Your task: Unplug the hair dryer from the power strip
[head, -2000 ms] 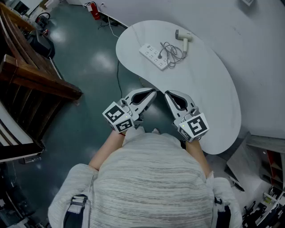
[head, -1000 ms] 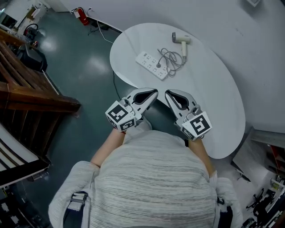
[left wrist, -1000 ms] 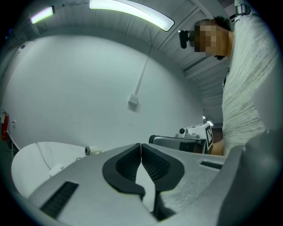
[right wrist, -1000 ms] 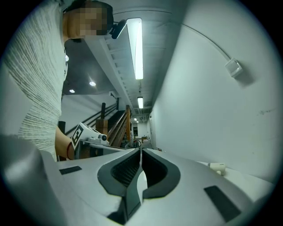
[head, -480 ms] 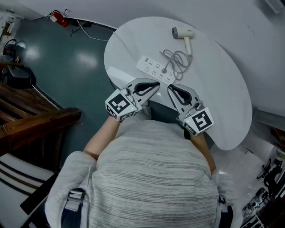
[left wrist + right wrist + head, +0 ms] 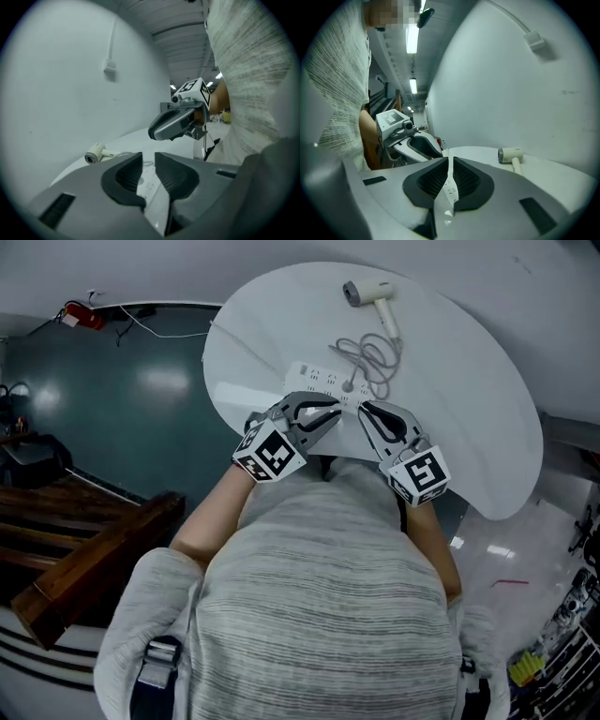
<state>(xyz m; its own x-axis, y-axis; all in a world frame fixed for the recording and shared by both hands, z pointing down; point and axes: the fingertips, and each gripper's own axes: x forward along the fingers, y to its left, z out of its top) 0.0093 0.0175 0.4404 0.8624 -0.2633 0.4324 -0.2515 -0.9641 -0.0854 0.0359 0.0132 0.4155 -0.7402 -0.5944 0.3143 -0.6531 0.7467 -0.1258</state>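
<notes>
Nothing is unplugged yet. The grey plug appears to sit in the long white power strip, which lies just ahead of both gripper tips. Its loose grey cord coils beyond the strip towards the white hair dryer, which lies well beyond the grippers on the far side of the round white tabletop.

The left gripper points at the strip's near edge. Its jaws are opening, a narrow gap between them and nothing in it. Just beside it, the right gripper has its jaws together on nothing.

By the look of it the whole job remains: steady the strip, take hold of the plug and draw it out.

In the head view the gripper tips cover part of the strip's near edge, and the plug is too small to tell how deep it sits. Each gripper view shows only a sliver of strip past its own jaws, with the plug out of sight. The person's grey striped sweater blocks the tabletop's near rim.
</notes>
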